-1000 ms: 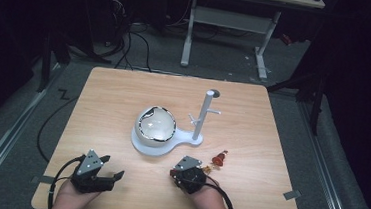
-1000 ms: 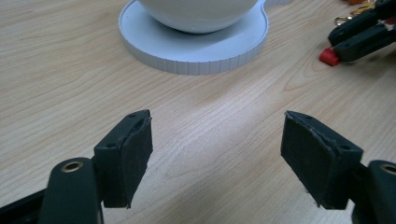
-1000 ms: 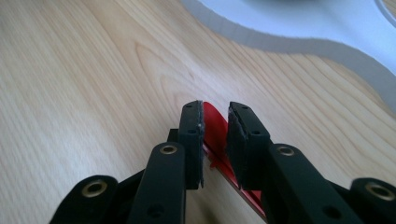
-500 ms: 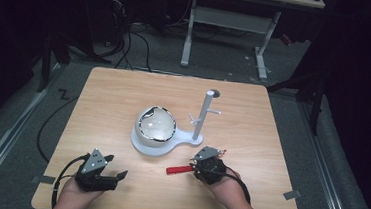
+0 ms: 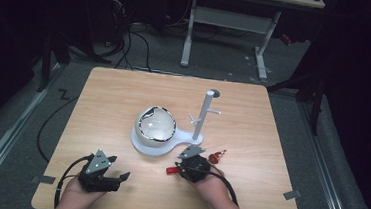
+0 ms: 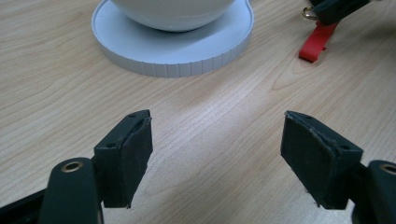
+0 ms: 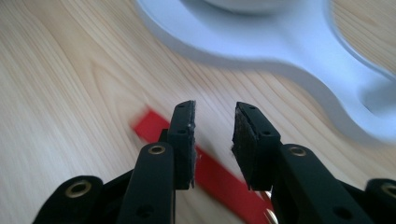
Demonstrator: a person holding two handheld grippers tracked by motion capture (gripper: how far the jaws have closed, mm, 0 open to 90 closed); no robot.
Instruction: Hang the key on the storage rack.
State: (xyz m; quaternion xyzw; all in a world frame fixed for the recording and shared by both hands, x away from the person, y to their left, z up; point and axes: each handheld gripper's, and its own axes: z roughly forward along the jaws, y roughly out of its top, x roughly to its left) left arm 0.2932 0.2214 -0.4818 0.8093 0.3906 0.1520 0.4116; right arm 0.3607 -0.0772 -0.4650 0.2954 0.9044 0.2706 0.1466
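The flat red strap with a small metal ring at one end (image 7: 219,179) lies on the light wooden bench (image 5: 124,94), low and right of centre in the high view, just below the white stand base with its upright pegged post (image 5: 200,116). In the right gripper view it runs from the middle toward the lower right, passing under the jaws. The right gripper (image 7: 214,140) hovers directly over it with its jaws narrowly parted, pinching nothing. So the strap seems not yet picked up, and hanging it on a peg, if that is the aim, is all still to come.

The left gripper (image 6: 217,154) sits at the lower left of the high view, its jaws spread wide over bare wood. The white bowl-shaped dome with a dark rim (image 5: 156,124) sits on the stand's round base above it.

Half a second ago the right gripper was farther right with more of the strap exposed to its left. It has since slid left over the strap. The left gripper has barely shifted.
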